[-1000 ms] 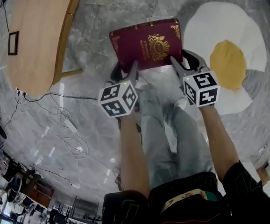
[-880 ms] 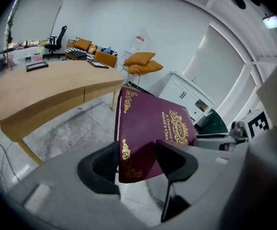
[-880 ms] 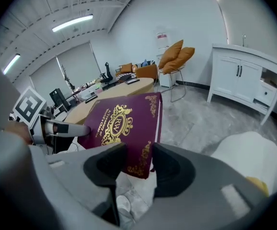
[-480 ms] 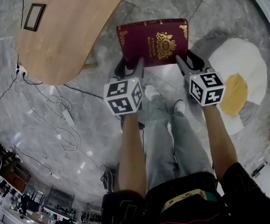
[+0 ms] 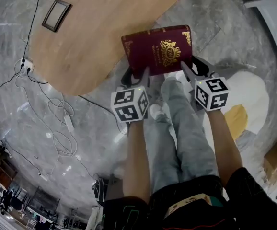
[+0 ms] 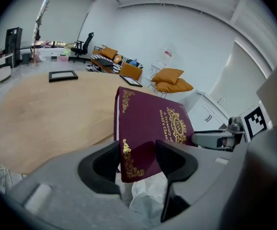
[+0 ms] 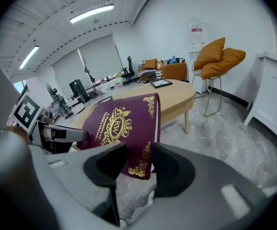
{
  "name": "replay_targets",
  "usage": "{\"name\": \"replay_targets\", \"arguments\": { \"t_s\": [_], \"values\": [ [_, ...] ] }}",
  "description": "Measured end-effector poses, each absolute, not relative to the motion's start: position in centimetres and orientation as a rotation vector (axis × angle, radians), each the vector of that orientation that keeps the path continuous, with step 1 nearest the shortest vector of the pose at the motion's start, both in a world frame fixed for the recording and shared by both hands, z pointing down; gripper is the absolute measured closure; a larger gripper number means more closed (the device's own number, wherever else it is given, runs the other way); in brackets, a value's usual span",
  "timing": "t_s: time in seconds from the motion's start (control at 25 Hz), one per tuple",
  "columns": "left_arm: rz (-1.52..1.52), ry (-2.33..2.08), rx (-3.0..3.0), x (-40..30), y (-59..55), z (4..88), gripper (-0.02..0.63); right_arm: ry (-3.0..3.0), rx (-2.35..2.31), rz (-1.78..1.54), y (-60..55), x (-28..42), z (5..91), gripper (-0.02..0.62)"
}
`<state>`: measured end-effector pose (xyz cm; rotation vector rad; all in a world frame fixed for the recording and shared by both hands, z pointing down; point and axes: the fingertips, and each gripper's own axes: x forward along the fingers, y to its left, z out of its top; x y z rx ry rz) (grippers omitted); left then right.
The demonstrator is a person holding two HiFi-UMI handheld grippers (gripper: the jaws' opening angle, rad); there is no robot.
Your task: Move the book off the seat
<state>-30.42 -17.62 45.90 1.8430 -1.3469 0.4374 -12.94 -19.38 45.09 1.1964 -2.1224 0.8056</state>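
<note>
The left gripper (image 5: 136, 74) and the right gripper (image 5: 192, 67) each pinch one near corner of the book (image 5: 158, 49). It hangs in the air at the edge of the wooden table (image 5: 95, 37), cover up, with its long axis pointing away from the table. With such small bites, I think the far edge may sag and slip.

I see the book (image 5: 158, 49) held at its near left corner in the left hand-held gripper (image 5: 137, 75) and at its near right corner in the right hand-held gripper (image 5: 194, 68). The surface (image 5: 90, 42) lies ahead-left, with a frame (image 5: 57, 15) on it; cables (image 5: 57, 128) on the floor left, rug (image 5: 246, 95) right
</note>
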Motion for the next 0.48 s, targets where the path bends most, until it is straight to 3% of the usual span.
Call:
{"name": "replay_targets", "arguments": {
  "t_s": [0.48],
  "values": [
    [0.407,-1.448,1.667,-32.2,-28.7,49.3,0.364,-2.174,0.978,0.836,-34.0,-15.3,48.7,0.434]
  ]
}}
